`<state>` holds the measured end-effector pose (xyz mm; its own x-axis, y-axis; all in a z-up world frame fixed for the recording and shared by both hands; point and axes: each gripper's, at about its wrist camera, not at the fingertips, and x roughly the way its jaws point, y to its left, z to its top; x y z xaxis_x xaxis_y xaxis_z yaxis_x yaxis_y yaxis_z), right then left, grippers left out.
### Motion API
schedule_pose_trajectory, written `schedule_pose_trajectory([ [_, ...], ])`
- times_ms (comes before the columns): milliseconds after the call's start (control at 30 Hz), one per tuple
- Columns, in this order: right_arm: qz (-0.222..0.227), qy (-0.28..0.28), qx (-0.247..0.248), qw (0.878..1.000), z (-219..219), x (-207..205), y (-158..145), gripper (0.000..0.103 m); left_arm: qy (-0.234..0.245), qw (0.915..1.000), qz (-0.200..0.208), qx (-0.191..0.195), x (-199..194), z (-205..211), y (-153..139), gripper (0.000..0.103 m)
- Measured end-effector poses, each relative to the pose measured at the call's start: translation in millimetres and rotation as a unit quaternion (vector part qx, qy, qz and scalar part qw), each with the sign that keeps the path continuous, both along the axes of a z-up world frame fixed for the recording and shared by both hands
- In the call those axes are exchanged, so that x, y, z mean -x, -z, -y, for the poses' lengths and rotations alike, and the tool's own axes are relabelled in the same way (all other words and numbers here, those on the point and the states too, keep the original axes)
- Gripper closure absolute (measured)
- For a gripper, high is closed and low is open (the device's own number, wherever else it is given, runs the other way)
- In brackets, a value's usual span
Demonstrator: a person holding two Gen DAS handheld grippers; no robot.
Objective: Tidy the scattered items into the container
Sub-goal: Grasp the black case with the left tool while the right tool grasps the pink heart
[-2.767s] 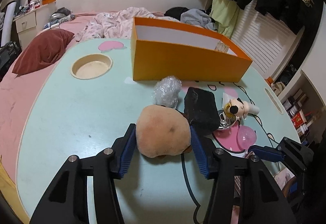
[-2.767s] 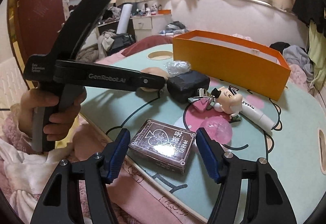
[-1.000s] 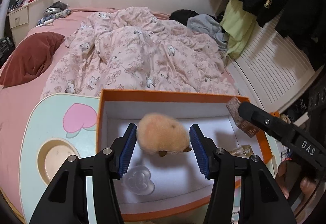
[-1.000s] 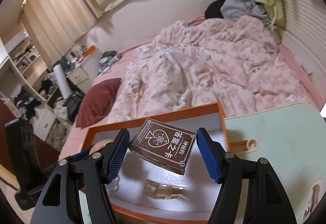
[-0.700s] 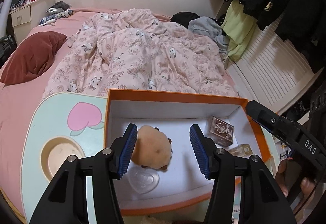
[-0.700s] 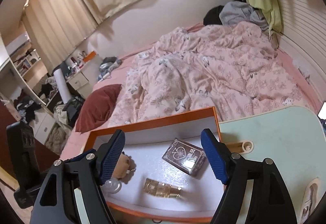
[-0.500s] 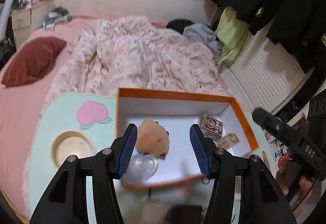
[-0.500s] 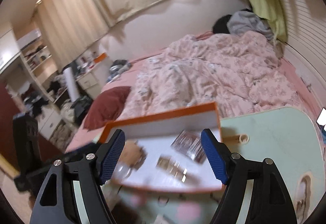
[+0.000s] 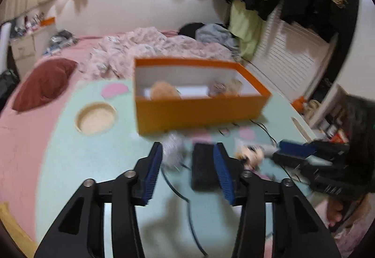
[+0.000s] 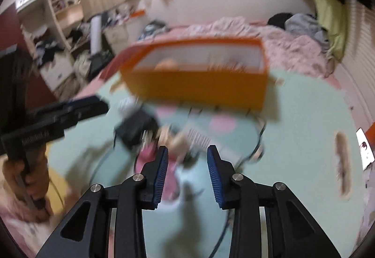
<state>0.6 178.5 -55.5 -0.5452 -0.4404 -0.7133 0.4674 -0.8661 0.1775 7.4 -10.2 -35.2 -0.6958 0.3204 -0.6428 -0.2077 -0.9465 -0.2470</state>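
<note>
I'm closing both empty grippers, left (image 9: 187, 173) and right (image 10: 187, 173), over leftovers; plush (image 9: 164, 91) sitting in box (image 9: 199, 110).

Left wrist view: low over table (image 9: 93, 164), facing 12 o'clock toward orange box (image 9: 199, 110).
Right wrist view: likewise, box (image 10: 199, 86) at 12 o'clock.
Shared: box, table, bed (image 9: 150, 47).

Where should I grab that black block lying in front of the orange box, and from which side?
Take the black block across its two long sides, coming down from above and from the near edge of the table. It lies flat with its length running away from the left gripper, so the narrow width should fit between the jaws. They are closing now, empty. The clear wrapper lies close on its left.
</note>
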Motion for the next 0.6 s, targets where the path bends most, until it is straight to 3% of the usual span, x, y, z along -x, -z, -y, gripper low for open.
schedule_pose_trajectory([
  [233, -0.020, -0.009, 0.004, 1.000, 2, -16, 7, 0.065, -0.003, 0.9991, 0.019, -0.037, 3, -10, 19, 0.058],
  [333, -0.017, -0.025, 0.015, 0.999, 7, -18, 6, 0.055, 0.001, 0.9990, 0.023, -0.038, 5, -17, 24, 0.058],
  [533, -0.002, -0.027, -0.028, 0.999, 33, -15, 18, 0.055, -0.019, 0.9990, 0.034, -0.022, 15, -21, 30, 0.058],
  [600, -0.018, -0.018, -0.045, 0.999, 38, -17, 21, 0.067, -0.021, 0.9989, 0.037, -0.021, 18, -21, 31, 0.058],
])
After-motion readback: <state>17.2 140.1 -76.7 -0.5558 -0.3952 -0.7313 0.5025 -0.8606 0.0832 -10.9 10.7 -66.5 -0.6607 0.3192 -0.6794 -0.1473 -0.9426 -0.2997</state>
